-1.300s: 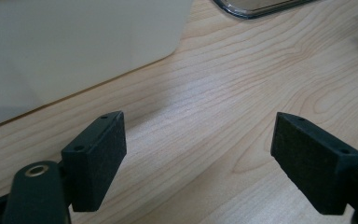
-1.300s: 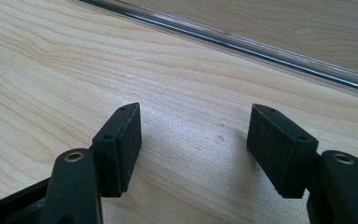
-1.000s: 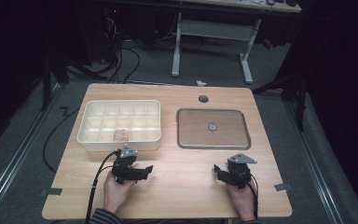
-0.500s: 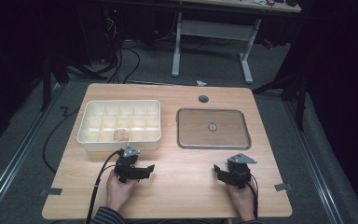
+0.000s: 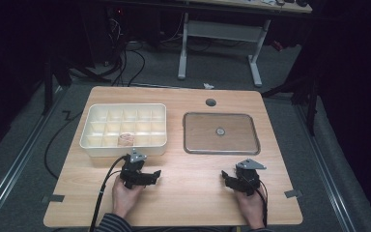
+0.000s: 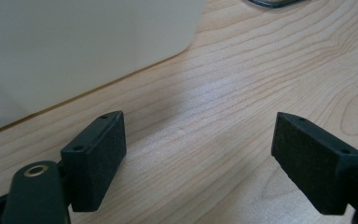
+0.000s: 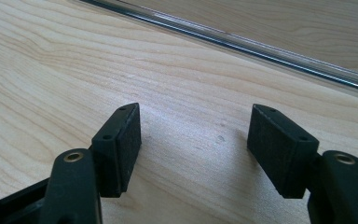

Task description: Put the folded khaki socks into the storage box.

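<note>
Left gripper (image 5: 147, 175) low in frame, left of centre, resting on surface (image 5: 193, 193); jaws wide apart, nothing between. Right gripper (image 5: 228, 178) low right of centre, also on surface; jaws apart, nothing between. Box (image 5: 124, 128) with compartments at centre left, just above left gripper; small pinkish item (image 5: 125, 140) in one front-row compartment. Tray (image 5: 221, 133) at centre right, above right gripper, small round piece (image 5: 220, 131) at its middle. Left gripper view: box wall (image 6: 74, 51) upper left, close to jaws. Right gripper view: tray rim (image 7: 242, 42) across top.
</note>
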`<state>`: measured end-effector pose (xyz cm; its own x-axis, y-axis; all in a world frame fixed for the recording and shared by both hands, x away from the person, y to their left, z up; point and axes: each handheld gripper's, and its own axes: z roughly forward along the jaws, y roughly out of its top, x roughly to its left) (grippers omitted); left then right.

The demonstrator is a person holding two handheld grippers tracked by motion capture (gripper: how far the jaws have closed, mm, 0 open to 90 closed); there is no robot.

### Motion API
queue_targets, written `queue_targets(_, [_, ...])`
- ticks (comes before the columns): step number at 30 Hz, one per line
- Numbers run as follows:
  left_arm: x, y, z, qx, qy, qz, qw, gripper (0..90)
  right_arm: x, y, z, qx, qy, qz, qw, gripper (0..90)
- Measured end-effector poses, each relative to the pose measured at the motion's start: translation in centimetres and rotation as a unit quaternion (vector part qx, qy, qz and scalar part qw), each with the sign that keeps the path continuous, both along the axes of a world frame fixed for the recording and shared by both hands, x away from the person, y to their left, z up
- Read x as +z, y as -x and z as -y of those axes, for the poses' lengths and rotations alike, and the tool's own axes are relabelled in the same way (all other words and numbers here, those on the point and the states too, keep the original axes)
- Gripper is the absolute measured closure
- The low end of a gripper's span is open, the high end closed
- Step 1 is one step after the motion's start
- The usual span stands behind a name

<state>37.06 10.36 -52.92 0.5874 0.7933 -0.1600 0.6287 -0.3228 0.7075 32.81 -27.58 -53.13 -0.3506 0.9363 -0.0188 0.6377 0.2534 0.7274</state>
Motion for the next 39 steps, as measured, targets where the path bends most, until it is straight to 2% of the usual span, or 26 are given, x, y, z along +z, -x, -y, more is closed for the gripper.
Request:
queue_targets(11, [-0.3, 0.0, 0.4, 0.004, -0.017, 0.018, 0.9997, 18.2, 0.0, 0.0, 0.0, 0.0, 0.0, 0.001, 1.0, 34.9])
queue_targets(21, [-0.7, 0.5, 0.9, 0.004, -0.045, 0.05, 0.9977, 18.3, 0.0, 0.0, 0.0, 0.0, 0.0, 0.0, 1.0, 34.8])
queue_targets(24, [-0.7, 0.5, 1.0, 0.004, -0.051, 0.051, 0.9974, 18.6, 0.0, 0.0, 0.0, 0.0, 0.001, 0.0, 1.0, 34.8])
queue_targets(39, [-0.7, 0.6, 1.1, 0.007, -0.051, 0.052, 0.9973, 18.6, 0.0, 0.0, 0.0, -0.001, 0.0, 0.0, 1.0, 34.8])
